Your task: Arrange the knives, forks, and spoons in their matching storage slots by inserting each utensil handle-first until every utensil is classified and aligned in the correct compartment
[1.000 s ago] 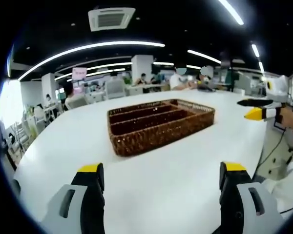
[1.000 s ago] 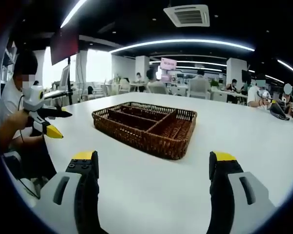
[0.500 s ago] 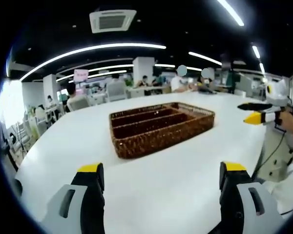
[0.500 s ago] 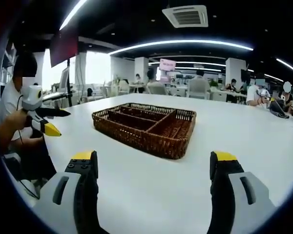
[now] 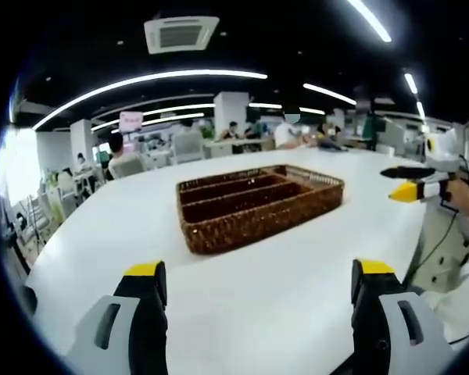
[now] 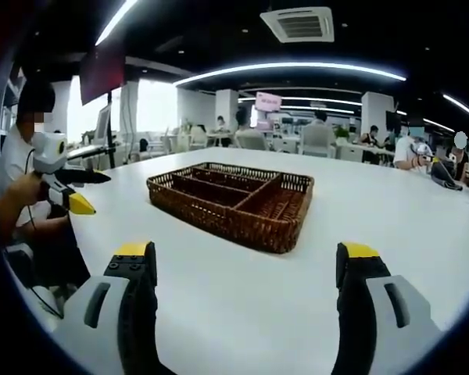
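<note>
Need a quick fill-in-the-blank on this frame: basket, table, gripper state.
1. The wicker basket rests on a ____ table.
2. The basket's compartments hold ____ utensils.
3. The right gripper has its jaws ____.
4. The left gripper grips ____.

Missing words: white; no; open; nothing

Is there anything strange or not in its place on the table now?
Nothing is spilled, askew or damaged. One odd point: the wicker tray sits on the white table with its compartments empty, and no knives, forks or spoons are visible. Both grippers, left and right, hover open.
</note>
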